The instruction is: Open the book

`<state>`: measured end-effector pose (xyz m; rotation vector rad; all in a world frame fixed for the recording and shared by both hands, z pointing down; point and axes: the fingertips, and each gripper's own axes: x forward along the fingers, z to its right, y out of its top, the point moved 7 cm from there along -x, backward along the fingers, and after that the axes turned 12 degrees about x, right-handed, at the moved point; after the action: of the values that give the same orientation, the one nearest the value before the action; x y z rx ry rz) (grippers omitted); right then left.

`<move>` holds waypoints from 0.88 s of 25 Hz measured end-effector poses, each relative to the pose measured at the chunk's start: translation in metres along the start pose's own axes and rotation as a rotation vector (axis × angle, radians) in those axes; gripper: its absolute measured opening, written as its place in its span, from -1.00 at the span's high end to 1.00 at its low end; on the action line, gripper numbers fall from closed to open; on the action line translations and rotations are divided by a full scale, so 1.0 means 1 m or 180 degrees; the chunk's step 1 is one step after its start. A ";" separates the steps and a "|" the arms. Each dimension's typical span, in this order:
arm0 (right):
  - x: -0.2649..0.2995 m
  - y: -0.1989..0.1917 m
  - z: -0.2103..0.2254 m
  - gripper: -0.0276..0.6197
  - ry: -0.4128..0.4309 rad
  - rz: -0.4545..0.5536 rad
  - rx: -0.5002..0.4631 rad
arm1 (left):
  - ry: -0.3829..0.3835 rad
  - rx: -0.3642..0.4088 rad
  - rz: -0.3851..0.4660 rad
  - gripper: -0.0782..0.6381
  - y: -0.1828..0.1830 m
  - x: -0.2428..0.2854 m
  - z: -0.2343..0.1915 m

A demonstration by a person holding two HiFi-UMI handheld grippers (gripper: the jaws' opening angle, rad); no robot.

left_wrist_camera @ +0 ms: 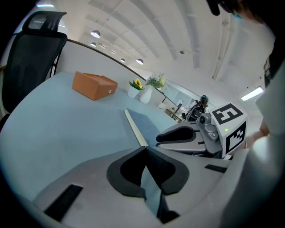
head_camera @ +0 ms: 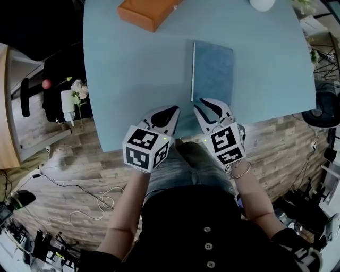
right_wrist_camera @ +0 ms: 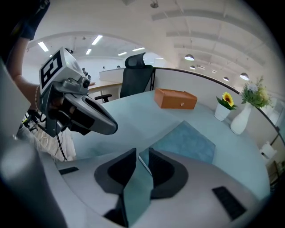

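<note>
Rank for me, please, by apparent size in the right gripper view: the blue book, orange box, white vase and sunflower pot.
1. Closed blue book, though it lies nearest the camera.
2. Orange rectangular box.
3. White narrow-necked vase.
4. Small white pot holding a sunflower, barely smaller than the vase.

Book (head_camera: 212,71): dusty blue cover, white page edge. Counter (head_camera: 133,79): pale blue. Box (head_camera: 149,11): orange. Left tongs (head_camera: 169,112), right tongs (head_camera: 204,103): light grey, black pads, black-and-white square markers. Floor (head_camera: 276,143): grey-brown wood grain. Vase (right_wrist_camera: 240,118): white. Sunflower (right_wrist_camera: 228,99): yellow.
</note>
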<state>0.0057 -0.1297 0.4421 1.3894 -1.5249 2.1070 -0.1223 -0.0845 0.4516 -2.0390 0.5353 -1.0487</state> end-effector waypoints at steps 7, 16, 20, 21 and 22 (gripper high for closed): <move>0.013 0.000 -0.003 0.59 -0.0048 -0.0107 -0.0187 | -0.0015 -0.0099 -0.0052 0.75 -0.011 0.001 -0.003; 0.029 -0.004 -0.007 0.55 -0.0249 -0.0239 -0.0361 | -0.0022 -0.0148 -0.0025 0.75 -0.010 -0.001 -0.013; 0.035 -0.005 -0.006 0.55 -0.0264 -0.0239 -0.0309 | -0.0049 -0.0138 -0.0034 0.75 -0.008 0.002 -0.018; 0.036 -0.006 -0.006 0.56 -0.0266 -0.0237 -0.0293 | -0.0058 -0.0136 -0.0042 0.75 -0.008 0.003 -0.019; 0.036 -0.006 -0.006 0.57 -0.0273 -0.0239 -0.0283 | -0.0068 -0.0133 -0.0051 0.75 -0.008 0.003 -0.019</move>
<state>-0.0133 -0.1348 0.4732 1.4986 -1.5520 1.9350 -0.1359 -0.0903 0.4666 -2.0921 0.5348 -1.0320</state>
